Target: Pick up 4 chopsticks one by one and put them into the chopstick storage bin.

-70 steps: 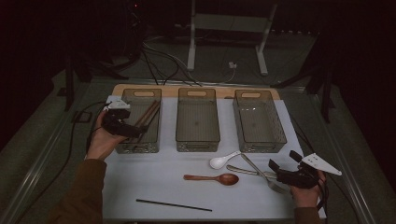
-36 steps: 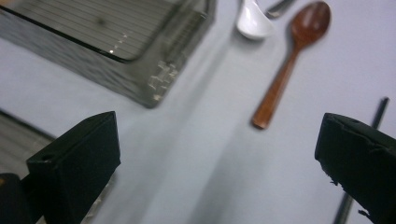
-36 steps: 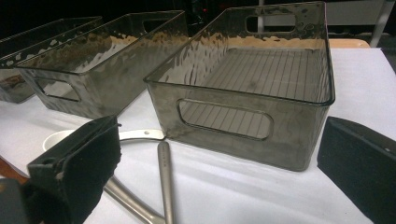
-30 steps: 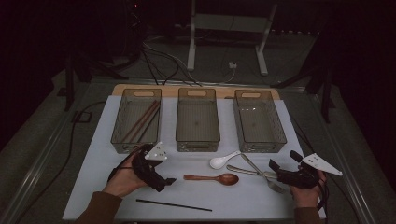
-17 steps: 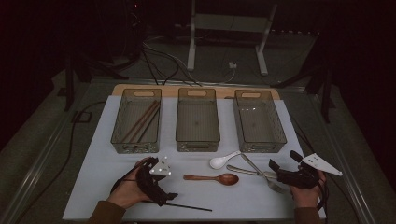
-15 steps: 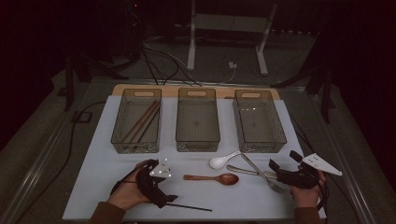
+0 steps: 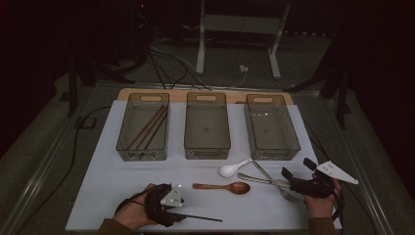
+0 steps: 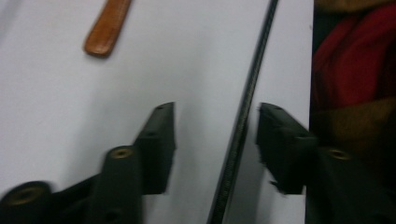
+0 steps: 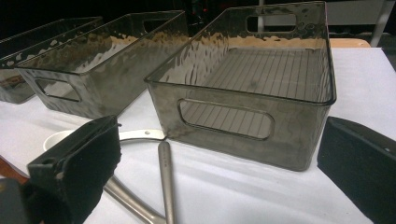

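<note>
Lying between the left tool's [image 8: 212, 140] closing jaws: black chopstick [image 8: 243, 121].

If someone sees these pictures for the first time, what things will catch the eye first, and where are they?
Three clear bins stand in a row at the far side of the white mat; the left bin holds brown chopsticks. At the near edge, the left gripper has just been closing its fingers around a black chopstick, not yet pressing it. At the right lie a wooden spoon and a white spoon, beside the open right gripper.
</note>
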The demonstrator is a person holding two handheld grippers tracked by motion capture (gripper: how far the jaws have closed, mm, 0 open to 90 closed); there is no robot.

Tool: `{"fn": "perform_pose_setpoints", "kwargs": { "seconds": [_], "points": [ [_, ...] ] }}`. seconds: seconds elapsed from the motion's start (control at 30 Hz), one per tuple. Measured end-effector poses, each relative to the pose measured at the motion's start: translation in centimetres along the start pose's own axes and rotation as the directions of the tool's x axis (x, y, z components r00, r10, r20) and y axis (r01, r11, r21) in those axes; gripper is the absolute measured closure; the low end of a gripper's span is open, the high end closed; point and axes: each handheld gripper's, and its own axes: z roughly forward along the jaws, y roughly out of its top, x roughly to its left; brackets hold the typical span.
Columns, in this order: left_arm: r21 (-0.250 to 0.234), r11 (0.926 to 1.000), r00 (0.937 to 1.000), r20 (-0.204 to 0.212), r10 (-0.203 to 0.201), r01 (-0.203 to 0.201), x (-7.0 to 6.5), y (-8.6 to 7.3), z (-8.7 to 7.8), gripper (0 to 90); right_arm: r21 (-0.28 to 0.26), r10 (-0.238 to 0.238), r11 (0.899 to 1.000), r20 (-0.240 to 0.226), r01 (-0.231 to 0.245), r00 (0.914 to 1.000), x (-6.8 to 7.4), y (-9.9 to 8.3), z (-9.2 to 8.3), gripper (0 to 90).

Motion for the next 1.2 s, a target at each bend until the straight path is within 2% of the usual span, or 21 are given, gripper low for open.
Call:
{"fn": "perform_pose_setpoints", "kwargs": {
  "seconds": [0.03,0.13,0.17,0.27,0.4,0.77,0.97,1.2],
  "points": [
    [-0.002,1.0000,1.0000,0.005,0.008,-0.007,0.1,0.0,0.0,62.2,0.000,0.000,1.000,0.000,0.000,1.0000,0.0,0.0,0.0,0.0],
    [0.003,1.0000,1.0000,0.001,0.005,-0.005,0.7,0.0,-0.1,78.6,0.001,0.000,1.000,-0.001,0.000,1.0000,0.0,0.0,0.0,0.0],
    [0.008,0.9999,1.0000,0.006,0.008,-0.008,0.8,0.0,-0.1,82.6,0.001,0.000,1.000,-0.001,0.000,1.0000,0.0,0.0,0.0,0.0],
    [0.013,0.9999,0.9998,0.018,-0.002,0.002,1.2,0.1,0.0,87.3,-0.001,0.001,1.000,0.000,-0.001,1.0000,0.0,0.0,0.0,0.0],
    [0.016,0.9998,0.9998,0.017,-0.007,0.007,1.2,0.2,0.0,87.6,0.001,0.001,1.000,-0.001,-0.001,1.0000,0.0,0.0,0.0,0.0],
    [-0.016,0.9997,0.9995,0.024,-0.020,0.020,1.4,0.2,-0.2,87.9,0.001,0.000,1.000,0.001,0.000,1.0000,-0.1,0.0,0.0,0.0],
    [-0.040,0.9989,0.9995,-0.015,-0.026,0.025,1.9,0.8,-1.1,87.9,-0.001,0.002,1.000,0.001,-0.002,1.0000,-0.1,0.0,0.0,0.0],
    [-0.071,0.9951,0.9951,-0.065,-0.074,0.070,3.0,1.0,-2.5,87.8,-0.002,0.002,1.000,0.002,-0.002,1.0000,-0.1,0.0,-0.1,0.0]
  ]
}}
